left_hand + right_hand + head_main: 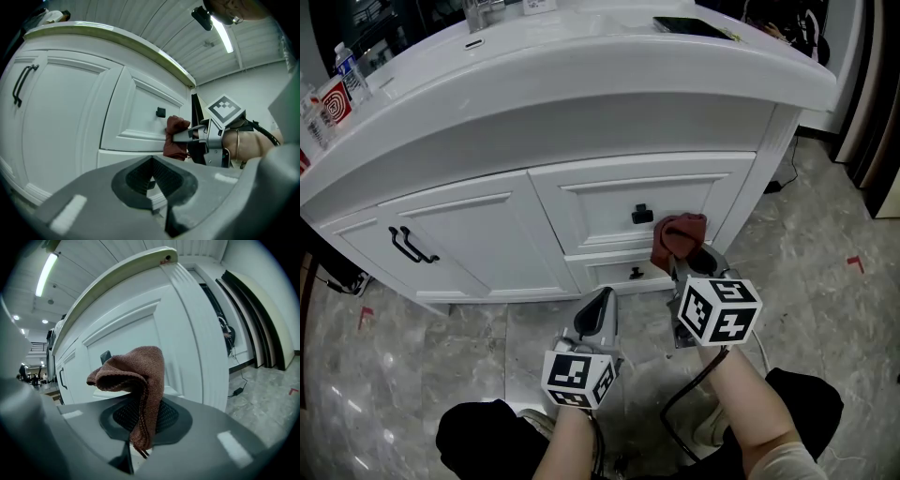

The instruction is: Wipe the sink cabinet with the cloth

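The white sink cabinet fills the head view, with a door at the left and two drawers at the right. My right gripper is shut on a reddish-brown cloth, held against the lower right corner of the upper drawer, just right of its black knob. In the right gripper view the cloth bunches over the jaws in front of the drawer panel. My left gripper hangs shut and empty below the lower drawer, left of the right one. From the left gripper view, the cloth shows beside the knob.
The cabinet door has a black bar handle. The lower drawer carries a small black knob. On the countertop stand bottles at the left and a dark flat object at the back. Grey marble floor lies around.
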Tool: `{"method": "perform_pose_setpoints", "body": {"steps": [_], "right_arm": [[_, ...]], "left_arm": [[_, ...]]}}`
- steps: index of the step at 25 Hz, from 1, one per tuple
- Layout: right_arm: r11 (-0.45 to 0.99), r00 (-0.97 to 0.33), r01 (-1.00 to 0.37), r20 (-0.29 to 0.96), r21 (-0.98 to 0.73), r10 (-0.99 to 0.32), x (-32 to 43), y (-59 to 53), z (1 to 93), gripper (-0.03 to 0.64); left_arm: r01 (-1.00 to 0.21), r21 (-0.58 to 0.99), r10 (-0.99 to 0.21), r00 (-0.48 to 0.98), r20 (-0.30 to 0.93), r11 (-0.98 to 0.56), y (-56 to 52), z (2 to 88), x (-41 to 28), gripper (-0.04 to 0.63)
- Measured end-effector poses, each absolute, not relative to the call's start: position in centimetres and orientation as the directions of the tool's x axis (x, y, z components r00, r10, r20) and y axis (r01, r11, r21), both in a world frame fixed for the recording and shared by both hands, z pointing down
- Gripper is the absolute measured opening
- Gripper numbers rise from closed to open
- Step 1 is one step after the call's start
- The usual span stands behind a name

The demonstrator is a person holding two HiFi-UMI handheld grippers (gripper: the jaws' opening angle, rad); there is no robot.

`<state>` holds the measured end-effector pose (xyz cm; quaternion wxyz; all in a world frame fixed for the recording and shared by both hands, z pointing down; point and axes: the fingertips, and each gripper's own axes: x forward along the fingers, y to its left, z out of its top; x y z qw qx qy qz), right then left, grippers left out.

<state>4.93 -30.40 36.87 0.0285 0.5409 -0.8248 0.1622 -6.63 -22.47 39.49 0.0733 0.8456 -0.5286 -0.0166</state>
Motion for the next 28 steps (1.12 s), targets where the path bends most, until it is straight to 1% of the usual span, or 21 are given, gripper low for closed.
{"method": "perform_pose_setpoints", "body": {"steps": [9, 12, 15, 19, 25, 28], "right_arm": [[0.241, -0.289, -0.946, 0.231, -0.217, -0.929, 11.0, -30.5, 37.2, 0.080], [0.220, -0.269, -0.953, 0.248, -0.208, -0.931, 11.6, -29.9, 38.3, 0.078], [0.260, -0.310, -0.943, 0.264, -0.208, -0.913, 9.6, -28.9, 40.1, 0.078], [0.359, -0.402, -0.913, 0.271, -0.194, -0.875, 4.3, -28.2, 42.0, 0.078], [0.494, -0.532, -0.847, 0.267, -0.198, -0.804, -4.2, -27.9, 43.6, 0.078], [0.547, -0.579, -0.816, 0.269, -0.188, -0.770, -8.0, -27.7, 44.4, 0.078]], "left_arm": [[-0.870, 0.145, -0.874, 0.483, 0.055, -0.471, -22.5, 40.0, -3.4, 0.000], [-0.866, 0.145, -0.870, 0.490, 0.059, -0.478, -22.2, 40.5, -2.9, 0.000], [-0.872, 0.136, -0.872, 0.483, 0.080, -0.470, -21.9, 41.6, -3.3, 0.000], [-0.879, 0.155, -0.879, 0.467, 0.093, -0.450, -21.7, 42.6, -5.1, 0.000], [-0.919, 0.178, -0.918, 0.376, 0.124, -0.352, -21.7, 44.2, -10.7, 0.000], [-0.931, 0.192, -0.936, 0.334, 0.113, -0.309, -21.7, 44.2, -13.2, 0.000]]}}
